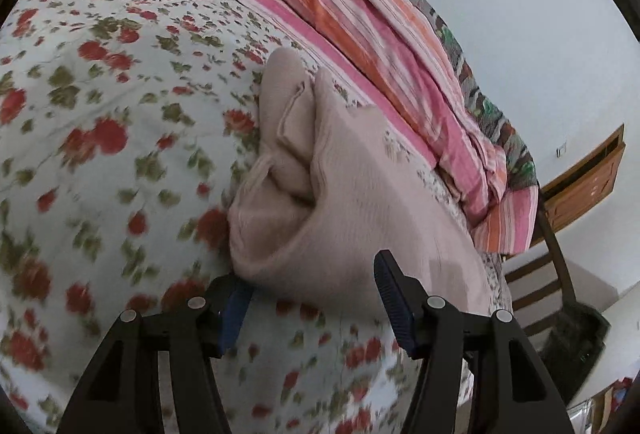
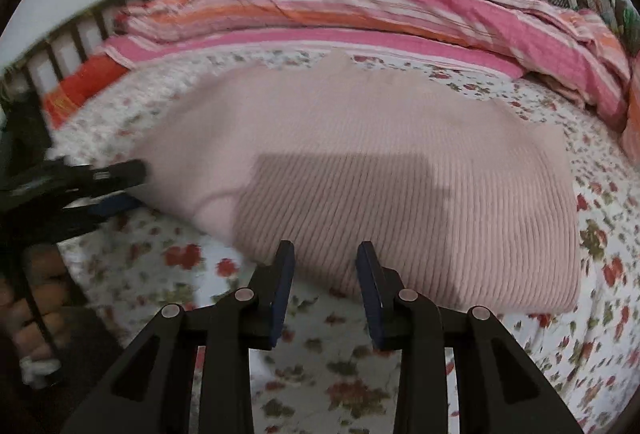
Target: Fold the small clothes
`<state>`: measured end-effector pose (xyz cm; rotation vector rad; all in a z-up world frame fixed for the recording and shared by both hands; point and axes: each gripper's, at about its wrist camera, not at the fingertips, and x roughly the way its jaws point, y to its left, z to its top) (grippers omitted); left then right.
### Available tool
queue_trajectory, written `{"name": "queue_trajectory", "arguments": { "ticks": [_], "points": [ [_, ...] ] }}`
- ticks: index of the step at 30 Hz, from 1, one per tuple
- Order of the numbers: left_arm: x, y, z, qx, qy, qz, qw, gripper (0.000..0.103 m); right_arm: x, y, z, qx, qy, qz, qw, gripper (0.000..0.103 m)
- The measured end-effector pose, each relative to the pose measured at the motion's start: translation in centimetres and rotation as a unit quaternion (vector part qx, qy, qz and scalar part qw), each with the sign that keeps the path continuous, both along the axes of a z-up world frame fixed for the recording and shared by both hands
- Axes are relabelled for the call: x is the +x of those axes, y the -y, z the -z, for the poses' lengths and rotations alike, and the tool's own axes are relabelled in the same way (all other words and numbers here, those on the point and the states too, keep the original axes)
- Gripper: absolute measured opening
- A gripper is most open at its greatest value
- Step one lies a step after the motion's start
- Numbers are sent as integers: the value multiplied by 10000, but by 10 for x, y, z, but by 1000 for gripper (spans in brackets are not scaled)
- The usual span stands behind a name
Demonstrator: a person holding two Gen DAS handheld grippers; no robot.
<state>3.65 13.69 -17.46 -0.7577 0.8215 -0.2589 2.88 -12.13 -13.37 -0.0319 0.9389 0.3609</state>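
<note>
Pink ribbed knitwear, a small sweater, lies partly folded on the flower-printed bed sheet, its long axis running crosswise in the right wrist view, with a striped quilt heaped beyond it. The right gripper hovers at the sweater's near edge, jaws apart and empty, the hem lying just ahead of its tips. The left gripper sits at the sweater's left end, jaws also apart, one pad tucked under the bunched fabric and the other above it, nothing clamped. From that end the sweater shows rolled layers and a loose fold. Either gripper is within reach; the left appears nearer to taking hold. Motion blur softens the sheet's pattern.
</note>
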Motion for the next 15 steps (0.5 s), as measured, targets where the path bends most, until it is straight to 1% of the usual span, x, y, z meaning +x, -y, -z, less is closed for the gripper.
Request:
{"name": "queue_trajectory", "arguments": {
  "ticks": [3, 5, 7, 8, 11, 12, 13, 15],
  "points": [
    [12, 0, 0, -170, 116, -159, 9997, 57, -3, 20, -11, 388, 53, 85, 9992, 33],
    [21, 2, -1, -172, 39, -255, 9995, 60, -4, 35, -18, 559, 125, 207, 9981, 33],
    [26, 4, -1, -146, 90, -378, 9991, 60, -1, 49, -22, 693, 144, 338, 9969, 33],
    [26, 6, -3, -102, 176, -441, 9988, 60, 0, 57, -23, 785, 123, 419, 9960, 33],
    [27, 10, -7, 43, 178, -500, 9986, 59, 3, 74, -23, 918, 90, 588, 9940, 33],
    [24, 10, -9, 46, 247, -536, 9982, 59, 3, 78, -23, 921, 99, 620, 9938, 33],
    [20, 10, -12, 60, 381, -541, 9978, 54, 3, 81, -22, 929, 106, 656, 9935, 33],
    [11, 11, -22, 148, 588, -640, 9961, 53, 2, 89, -19, 982, 83, 704, 9926, 33]
  ]
}}
